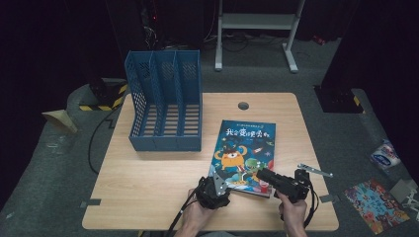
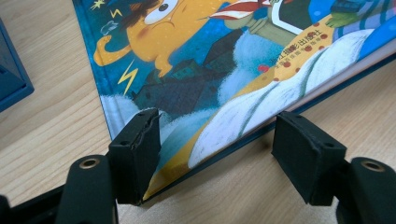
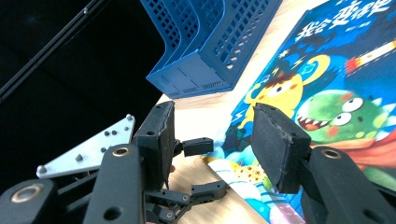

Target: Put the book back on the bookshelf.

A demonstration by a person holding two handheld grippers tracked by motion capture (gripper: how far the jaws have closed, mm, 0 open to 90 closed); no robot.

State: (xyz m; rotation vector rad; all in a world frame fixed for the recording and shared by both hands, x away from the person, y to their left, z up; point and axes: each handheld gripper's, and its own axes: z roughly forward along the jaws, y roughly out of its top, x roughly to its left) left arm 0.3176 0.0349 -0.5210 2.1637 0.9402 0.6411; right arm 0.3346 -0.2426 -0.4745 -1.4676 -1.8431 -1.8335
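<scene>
**Two claws at the near edge of the picture book**

The picture book lies flat on the wooden counter, just to the right of the blue file rack, which stands apart from it. The left claw sits at the book's near left corner; in the left gripper view its jaws stand apart, one pad over the cover at that corner, the other pad off the book above bare wood, neither pressing. The right claw lies across the book's near right corner, pointing toward the left claw, its jaws open with nothing between them. A metal strip rests right of the book.
</scene>
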